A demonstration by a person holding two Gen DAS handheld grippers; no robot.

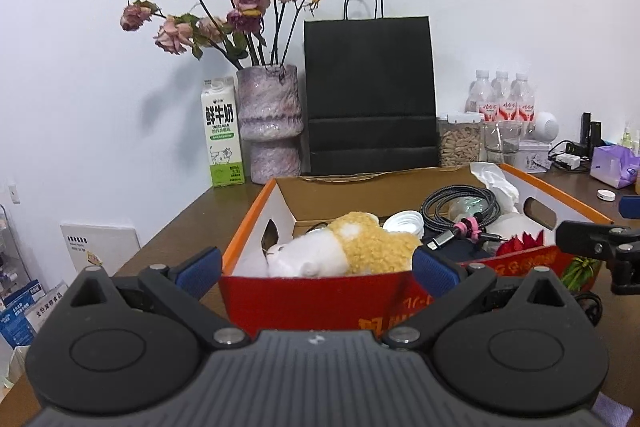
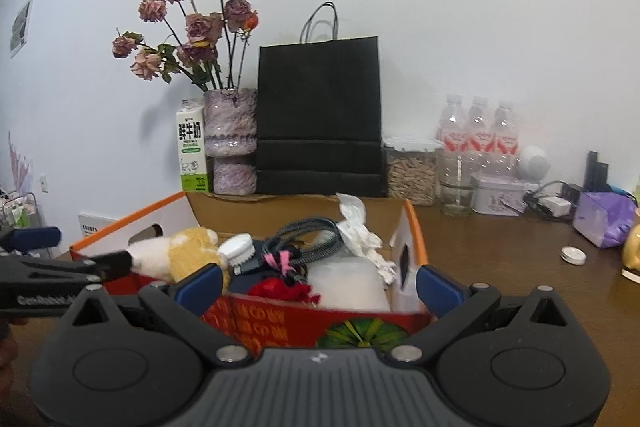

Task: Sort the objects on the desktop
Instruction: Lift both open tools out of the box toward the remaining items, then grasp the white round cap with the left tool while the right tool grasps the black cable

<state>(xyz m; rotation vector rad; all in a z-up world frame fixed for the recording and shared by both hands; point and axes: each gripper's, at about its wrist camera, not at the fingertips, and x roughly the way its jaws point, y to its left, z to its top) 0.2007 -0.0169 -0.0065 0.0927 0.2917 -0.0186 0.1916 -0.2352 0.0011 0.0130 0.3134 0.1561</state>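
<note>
Right now both tools hang spread wide and empty before the red cardboard box (image 1: 312, 299) on the brown bench (image 2: 500, 251): the left tool (image 1: 316, 267) faces the near wall, the right tool (image 2: 320, 285) its near right corner. Inside the box lie a yellow-and-white plush toy (image 1: 352, 247), a coiled braided cable (image 1: 460, 205), a white lid (image 1: 404, 223) and crumpled tissue (image 2: 360, 227). Behind the box stand a black paper bag (image 1: 370, 99) and a vase of dried roses (image 1: 270, 123).

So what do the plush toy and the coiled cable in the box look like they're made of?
Plush toy: soft fabric, curly yellow fleece and smoother white pile, matte. Coiled cable: seemingly braided grey-black sleeve with a woven sheen, metal-looking plug, pink tie.
</note>
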